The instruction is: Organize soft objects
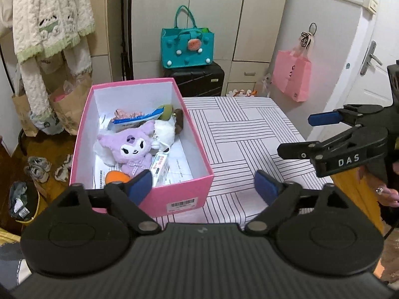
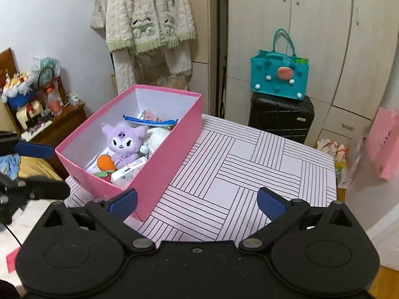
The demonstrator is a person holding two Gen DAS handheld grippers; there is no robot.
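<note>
A pink box (image 1: 174, 194) (image 2: 174, 134) stands on the left part of a striped tablecloth (image 1: 249, 137) (image 2: 237, 174). Inside lie a purple plush toy (image 1: 133, 147) (image 2: 123, 140), a white plush (image 1: 164, 132) (image 2: 158, 137), an orange carrot toy (image 1: 116, 177) (image 2: 106, 162), a blue pouch (image 1: 139, 118) (image 2: 149, 120) and small packets. My left gripper (image 1: 203, 186) is open and empty, hanging above the box's near right corner. My right gripper (image 2: 197, 203) is open too, nothing between its fingers, over the cloth beside the box. It also shows at the right edge (image 1: 294, 134) of the left wrist view.
Behind the table a teal bag (image 1: 187, 47) (image 2: 279, 74) sits on a black suitcase (image 1: 199, 79) (image 2: 281, 117) in front of wardrobes. A pink paper bag (image 1: 291, 77) hangs on the right wall. Cream garments (image 1: 49, 25) (image 2: 149, 20) hang at the left, above paper bags and shoes.
</note>
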